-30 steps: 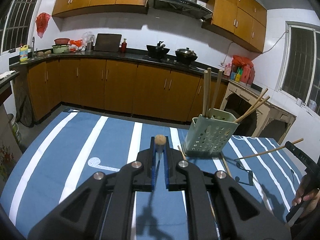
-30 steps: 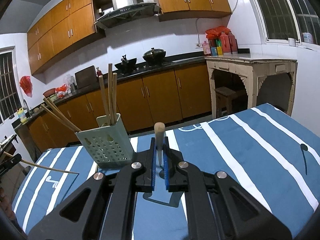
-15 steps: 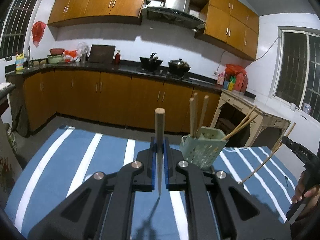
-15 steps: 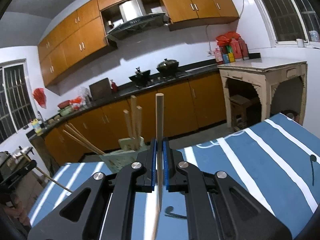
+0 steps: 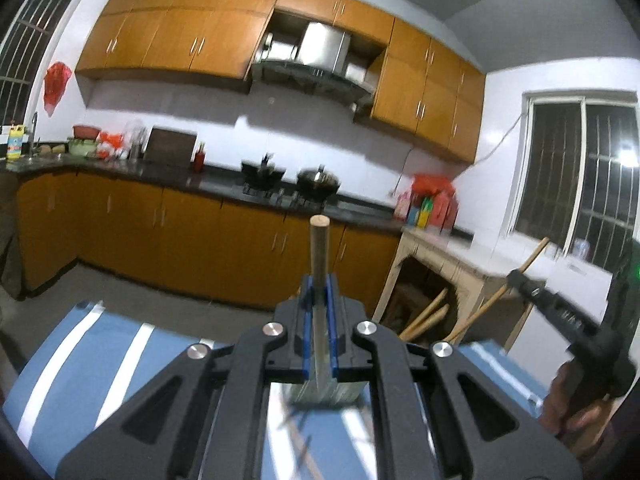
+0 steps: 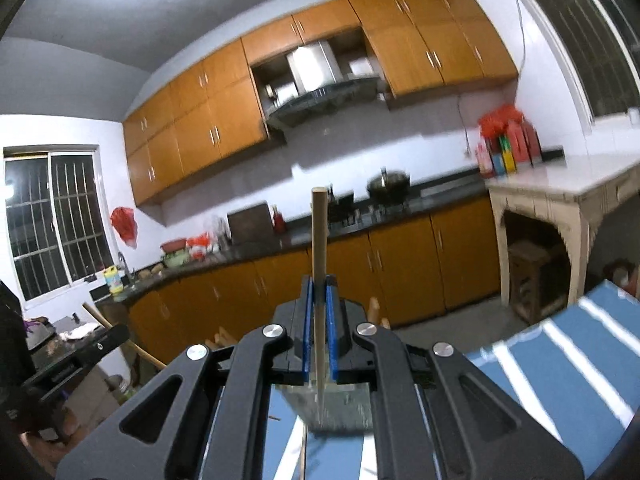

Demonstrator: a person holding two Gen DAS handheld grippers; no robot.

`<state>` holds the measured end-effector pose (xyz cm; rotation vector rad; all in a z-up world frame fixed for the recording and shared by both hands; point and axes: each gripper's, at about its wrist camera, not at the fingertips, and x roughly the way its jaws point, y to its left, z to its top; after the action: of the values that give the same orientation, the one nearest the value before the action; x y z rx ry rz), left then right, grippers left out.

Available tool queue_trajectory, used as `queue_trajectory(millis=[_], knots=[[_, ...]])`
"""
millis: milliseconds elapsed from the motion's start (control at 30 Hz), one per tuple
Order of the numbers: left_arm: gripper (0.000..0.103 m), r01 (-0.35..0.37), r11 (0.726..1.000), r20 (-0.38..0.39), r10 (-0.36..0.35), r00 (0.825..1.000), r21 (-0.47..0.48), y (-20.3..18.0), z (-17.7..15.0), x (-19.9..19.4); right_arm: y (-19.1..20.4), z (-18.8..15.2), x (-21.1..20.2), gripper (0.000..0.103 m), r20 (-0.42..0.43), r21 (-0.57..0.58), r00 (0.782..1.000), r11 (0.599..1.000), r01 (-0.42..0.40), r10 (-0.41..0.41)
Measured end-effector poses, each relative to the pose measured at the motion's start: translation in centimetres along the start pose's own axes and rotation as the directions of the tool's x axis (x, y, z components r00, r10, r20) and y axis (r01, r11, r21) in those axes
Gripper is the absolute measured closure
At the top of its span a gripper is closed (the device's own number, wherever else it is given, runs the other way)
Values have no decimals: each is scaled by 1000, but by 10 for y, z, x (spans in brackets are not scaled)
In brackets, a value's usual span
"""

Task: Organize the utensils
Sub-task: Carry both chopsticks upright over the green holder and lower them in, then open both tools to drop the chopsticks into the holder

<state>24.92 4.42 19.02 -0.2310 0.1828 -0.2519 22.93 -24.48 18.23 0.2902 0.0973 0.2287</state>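
Two grippers, left point(image 5: 319, 300) and right point(image 6: 319, 300), each clench an upright chopstick point(image 5: 319, 256).

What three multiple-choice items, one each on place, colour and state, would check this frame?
1. Where is the holder relative to the right claw?
A. Just below and ahead of its fingertips
B. On the counter
C. On the floor

2. What colour are the left claw's pads?
A. Red
B. Blue
C. White

3. What state is the left claw in?
A. Wide open
B. Shut on a chopstick
C. Shut on nothing

Key: 1 A, the right wrist view shows the holder directly under the fingertips on the striped cloth; 2 B, blue strips line both fingers; 3 B, the stick stands pinched between the pads.
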Motion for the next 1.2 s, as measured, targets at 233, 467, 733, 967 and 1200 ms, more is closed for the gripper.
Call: queue_trajectory(millis=[233,467,733,967,1200], knots=[[95,-43,999,128,42,991,4,-28,18,26,11,5,31,96,104,-56,994,998,42,-36],[95,-78,996,45,79,996,-37,-24,-3,84,3,-23,76,96,16,-81,997,993,82,-81],[95,-84,995,6,85,996,-60,-10,-20,110,-2,-40,91,96,-40,-68,996,994,81,-84],[93,-94,993,-50,91,995,-72,-2,-29,114,-4,-46,95,94,-94,-56,992,996,76,-81],[70,-94,993,-30,92,995,-71,4,-21,95,-1,-35,74,67,-53,-51,994,994,94,-97]])
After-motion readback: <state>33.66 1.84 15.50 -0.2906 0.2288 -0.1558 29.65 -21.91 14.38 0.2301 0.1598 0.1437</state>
